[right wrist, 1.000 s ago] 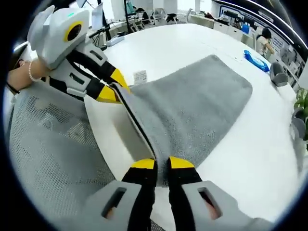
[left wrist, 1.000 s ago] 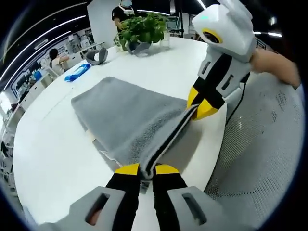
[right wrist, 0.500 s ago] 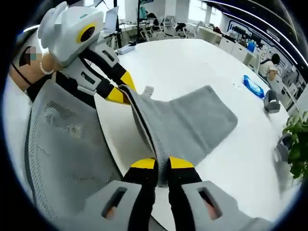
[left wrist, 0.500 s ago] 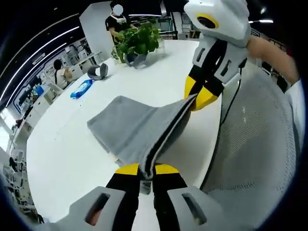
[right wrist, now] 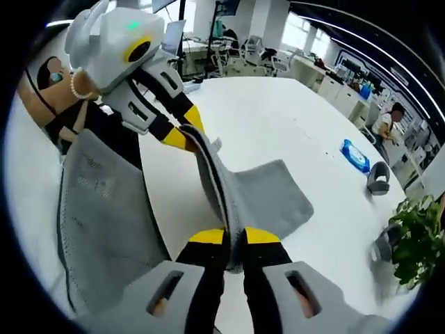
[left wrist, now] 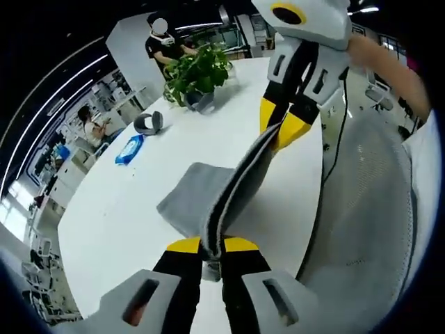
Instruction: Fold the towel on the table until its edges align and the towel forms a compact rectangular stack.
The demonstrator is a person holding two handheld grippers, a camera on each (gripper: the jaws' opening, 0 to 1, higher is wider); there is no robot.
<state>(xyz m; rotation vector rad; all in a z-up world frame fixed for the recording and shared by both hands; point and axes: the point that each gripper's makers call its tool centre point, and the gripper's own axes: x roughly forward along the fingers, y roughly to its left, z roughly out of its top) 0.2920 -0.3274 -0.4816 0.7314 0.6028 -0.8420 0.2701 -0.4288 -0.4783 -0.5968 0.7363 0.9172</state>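
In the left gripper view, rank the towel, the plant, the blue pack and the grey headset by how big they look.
1. towel, though it is nearest the camera
2. plant
3. blue pack and grey headset: too alike to rank

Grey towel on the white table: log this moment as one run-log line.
grey terry towel: near edge lifted, far end on white round table | left gripper: shut on towel | right gripper: shut on towel

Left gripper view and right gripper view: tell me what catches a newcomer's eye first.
The grey towel stands out, stretched taut between the left gripper and the right gripper, each with jaws shut on one end, its far part resting on the white table. Beyond it, a green plant and a blue packet sit on the table.
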